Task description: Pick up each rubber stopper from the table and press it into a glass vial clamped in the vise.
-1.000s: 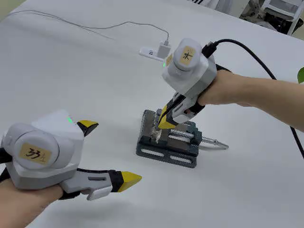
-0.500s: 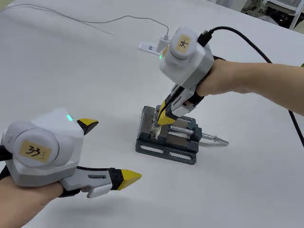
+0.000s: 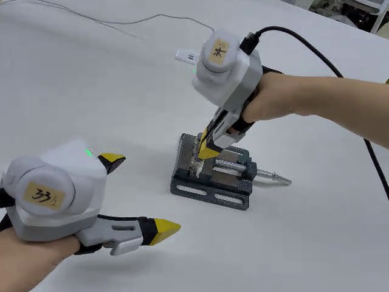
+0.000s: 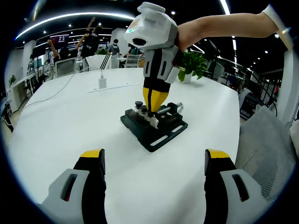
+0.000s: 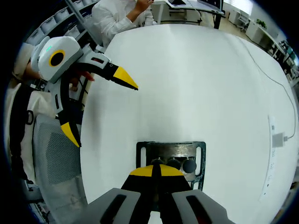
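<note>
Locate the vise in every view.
Head view: vise, right of centre, under the right gripper.
Left gripper view: vise, near the centre.
Right gripper view: vise, bottom centre, beyond the fingers.
Shared landmark: white power strip on the table.

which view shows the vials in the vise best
Left gripper view: the vials stand side-on in the vise, dark tops clear. Right gripper view looks down on their tops, partly behind the right gripper. Head view: that gripper mostly hides them.
</note>
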Available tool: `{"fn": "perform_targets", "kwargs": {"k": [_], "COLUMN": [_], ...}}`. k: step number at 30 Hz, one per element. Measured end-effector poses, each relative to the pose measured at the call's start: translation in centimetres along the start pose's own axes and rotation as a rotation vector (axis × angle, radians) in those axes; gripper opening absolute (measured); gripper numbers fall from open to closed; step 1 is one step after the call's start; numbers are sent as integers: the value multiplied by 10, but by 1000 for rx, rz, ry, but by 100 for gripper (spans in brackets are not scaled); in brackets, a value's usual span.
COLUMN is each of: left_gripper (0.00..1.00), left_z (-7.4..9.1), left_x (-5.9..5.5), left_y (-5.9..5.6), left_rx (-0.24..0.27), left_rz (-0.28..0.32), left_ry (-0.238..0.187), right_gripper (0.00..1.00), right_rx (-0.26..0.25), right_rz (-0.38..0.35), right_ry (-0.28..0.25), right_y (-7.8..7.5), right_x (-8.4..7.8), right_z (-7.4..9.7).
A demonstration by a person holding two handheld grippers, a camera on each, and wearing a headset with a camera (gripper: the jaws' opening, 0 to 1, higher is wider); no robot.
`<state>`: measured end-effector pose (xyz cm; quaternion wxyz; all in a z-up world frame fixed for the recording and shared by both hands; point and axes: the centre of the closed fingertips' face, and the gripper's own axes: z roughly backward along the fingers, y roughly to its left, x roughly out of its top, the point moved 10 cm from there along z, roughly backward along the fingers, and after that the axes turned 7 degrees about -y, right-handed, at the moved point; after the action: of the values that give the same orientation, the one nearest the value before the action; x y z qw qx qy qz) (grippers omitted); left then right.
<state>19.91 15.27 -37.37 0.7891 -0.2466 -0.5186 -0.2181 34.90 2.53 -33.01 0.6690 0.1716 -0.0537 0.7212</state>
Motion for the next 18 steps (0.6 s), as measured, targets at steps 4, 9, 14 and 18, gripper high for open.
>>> {"fn": "perform_targets", "kwargs": {"k": [4,9,14,18], "left_gripper": [86,86,86,86], "left_z": [-1,0,-1,-1], "left_x": [0,-1,-2,1], "left_y": [0,1,2,2], "left_rx": [0,0,3,2], "left_rz": [3,8,14,11], "left_ry": [-1,-1,-2,-6], "right_gripper": [0,0,0,0], "right_rx": [-9,-8,-28,-50], "right_rz": [-3,2,45,69], "right_ry": [0,8,46,83], "right_y": [2,0,6,9], "right_x": [1,1,5,9], "right_z": [-1,-2,-4,-5]}}
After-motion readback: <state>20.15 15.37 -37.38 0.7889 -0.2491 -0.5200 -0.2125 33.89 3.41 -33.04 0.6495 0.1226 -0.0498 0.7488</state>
